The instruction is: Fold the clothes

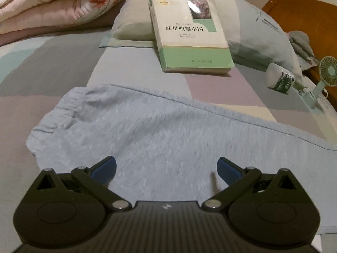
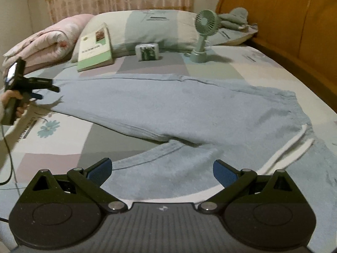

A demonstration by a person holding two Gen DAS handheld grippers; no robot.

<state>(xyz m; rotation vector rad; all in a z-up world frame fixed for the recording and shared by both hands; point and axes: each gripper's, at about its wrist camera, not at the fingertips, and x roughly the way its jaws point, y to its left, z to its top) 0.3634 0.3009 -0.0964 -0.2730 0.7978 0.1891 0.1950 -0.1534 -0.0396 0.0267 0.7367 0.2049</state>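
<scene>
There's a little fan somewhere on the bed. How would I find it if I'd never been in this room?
Look to the wooden headboard end of the bed, where the pillows lie. In front of them sit a book, a small white and green packet, then the fan nearest the headboard. It is the only thing standing upright: pale green, with a round cage on a stem.

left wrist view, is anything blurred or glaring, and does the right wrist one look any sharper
Left wrist view: the blue trousers smear with motion blur near the open left tool, and glare whitens the book cover photo. Right wrist view: dim and bowed by the fisheye, trousers fuzzy only by the open right tool.
</scene>
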